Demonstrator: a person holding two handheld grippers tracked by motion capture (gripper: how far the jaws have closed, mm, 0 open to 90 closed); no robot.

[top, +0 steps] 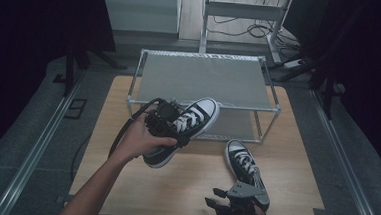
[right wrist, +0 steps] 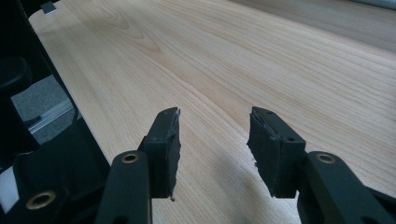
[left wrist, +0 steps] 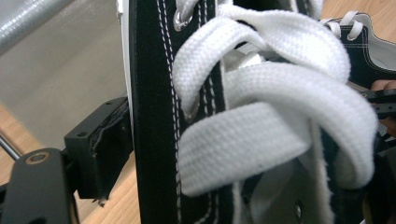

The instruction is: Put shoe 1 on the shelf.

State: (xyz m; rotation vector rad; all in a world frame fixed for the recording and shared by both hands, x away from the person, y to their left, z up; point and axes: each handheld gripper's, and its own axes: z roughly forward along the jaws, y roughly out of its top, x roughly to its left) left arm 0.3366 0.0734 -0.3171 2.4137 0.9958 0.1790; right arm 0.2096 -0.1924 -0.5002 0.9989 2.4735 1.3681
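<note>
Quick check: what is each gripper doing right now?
Left gripper: shut on the lifted sneaker.
Right gripper: open, holding nothing, above the table.

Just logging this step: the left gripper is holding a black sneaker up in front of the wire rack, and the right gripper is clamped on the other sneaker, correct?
Not quite. The right gripper holds nothing: the right gripper view shows its jaws apart over the bare table, beside the other sneaker. The left gripper does hold a black sneaker before the wire rack.
</note>
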